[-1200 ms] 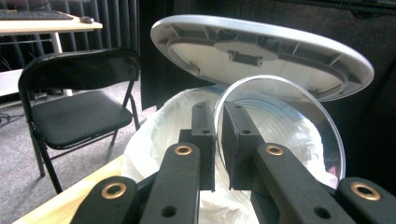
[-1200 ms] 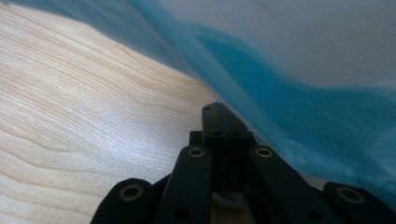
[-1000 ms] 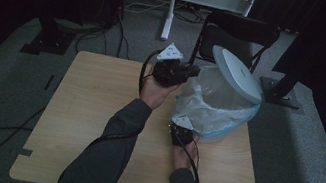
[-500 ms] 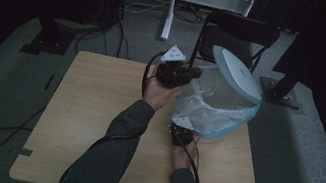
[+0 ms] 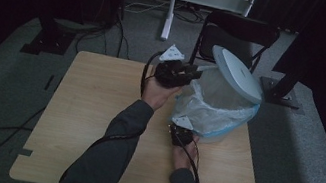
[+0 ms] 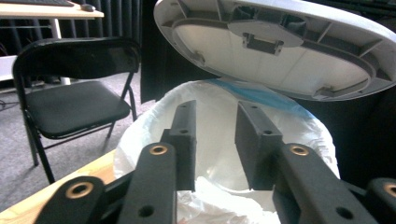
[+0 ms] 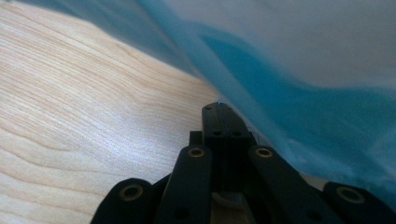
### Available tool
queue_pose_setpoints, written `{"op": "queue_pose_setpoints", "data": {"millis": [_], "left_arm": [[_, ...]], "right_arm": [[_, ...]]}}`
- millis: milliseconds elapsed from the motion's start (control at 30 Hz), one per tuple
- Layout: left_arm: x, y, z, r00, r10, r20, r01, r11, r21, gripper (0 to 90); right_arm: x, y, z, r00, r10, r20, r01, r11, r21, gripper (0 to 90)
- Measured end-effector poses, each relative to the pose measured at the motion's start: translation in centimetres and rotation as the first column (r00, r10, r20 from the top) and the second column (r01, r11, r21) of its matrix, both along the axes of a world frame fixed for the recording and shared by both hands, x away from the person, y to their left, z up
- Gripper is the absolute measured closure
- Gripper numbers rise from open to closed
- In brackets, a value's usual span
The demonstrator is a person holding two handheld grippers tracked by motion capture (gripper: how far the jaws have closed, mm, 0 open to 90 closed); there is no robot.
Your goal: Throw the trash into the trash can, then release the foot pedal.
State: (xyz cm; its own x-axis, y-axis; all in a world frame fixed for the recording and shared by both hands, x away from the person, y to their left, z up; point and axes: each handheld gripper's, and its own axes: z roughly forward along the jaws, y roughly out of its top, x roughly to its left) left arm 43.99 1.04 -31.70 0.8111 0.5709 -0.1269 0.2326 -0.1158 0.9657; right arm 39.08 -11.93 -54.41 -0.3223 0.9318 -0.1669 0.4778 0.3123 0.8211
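Meanwhile we had moved the left gripper (image 5: 194, 71), fingers parted, nearer the lined bin (image 5: 221, 109) on the wooden counter (image 5: 92, 109); our right gripper (image 5: 180, 125) stayed closed against its bag (image 7: 299, 93). Beyond stood a black chair (image 6: 70, 102).

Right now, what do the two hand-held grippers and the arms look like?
Both are black. The left hand-held gripper has two flat rectangular jaws with screw holes on linkage arms with brass-coloured rivets; the right hand-held gripper is built the same. Each carries a pale grey three-cornered plate on top and trails a black cable. The person wears dark grey long sleeves.
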Motion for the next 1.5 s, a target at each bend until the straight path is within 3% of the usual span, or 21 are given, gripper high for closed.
{"op": "queue_pose_setpoints", "data": {"millis": [133, 367, 567, 900, 1333, 1500], "left_arm": [[-0.2, 0.7, 0.3, 0.9999, 0.014, 0.006, -0.014, 0.9999, 0.001, 65.9], [-1.0, 2.5, 0.6, 0.9981, 0.049, 0.037, -0.05, 0.9979, 0.04, 65.1], [-1.3, 4.5, 0.3, 0.996, 0.084, 0.033, -0.085, 0.9953, 0.046, 64.0], [-2.0, 6.6, -1.3, 0.9925, 0.12, 0.023, -0.121, 0.9895, 0.079, 62.1], [-3.2, 8.9, -3.4, 0.9859, 0.164, 0.034, -0.167, 0.9747, 0.148, 60.4], [-3.6, 9.8, -4.9, 0.9848, 0.174, 0.006, -0.173, 0.9754, 0.137, 60.4]], "right_arm": [[0.0, 0.1, 0.0, 1.0, -0.002, 0.0, 0.002, 1.0, 0.006, 90.0], [0.0, 0.1, 0.0, 1.0, -0.003, 0.001, 0.003, 1.0, 0.005, 90.0], [0.0, 0.1, 0.0, 1.0, -0.004, 0.002, 0.004, 1.0, 0.002, 90.0], [0.0, 0.1, 0.0, 1.0, -0.003, 0.0, 0.003, 1.0, 0.006, 90.0], [0.0, 0.1, 0.0, 1.0, -0.007, 0.003, 0.007, 1.0, 0.006, 90.0], [0.0, 0.1, 0.0, 1.0, -0.005, 0.004, 0.005, 1.0, 0.005, 90.0]]}}
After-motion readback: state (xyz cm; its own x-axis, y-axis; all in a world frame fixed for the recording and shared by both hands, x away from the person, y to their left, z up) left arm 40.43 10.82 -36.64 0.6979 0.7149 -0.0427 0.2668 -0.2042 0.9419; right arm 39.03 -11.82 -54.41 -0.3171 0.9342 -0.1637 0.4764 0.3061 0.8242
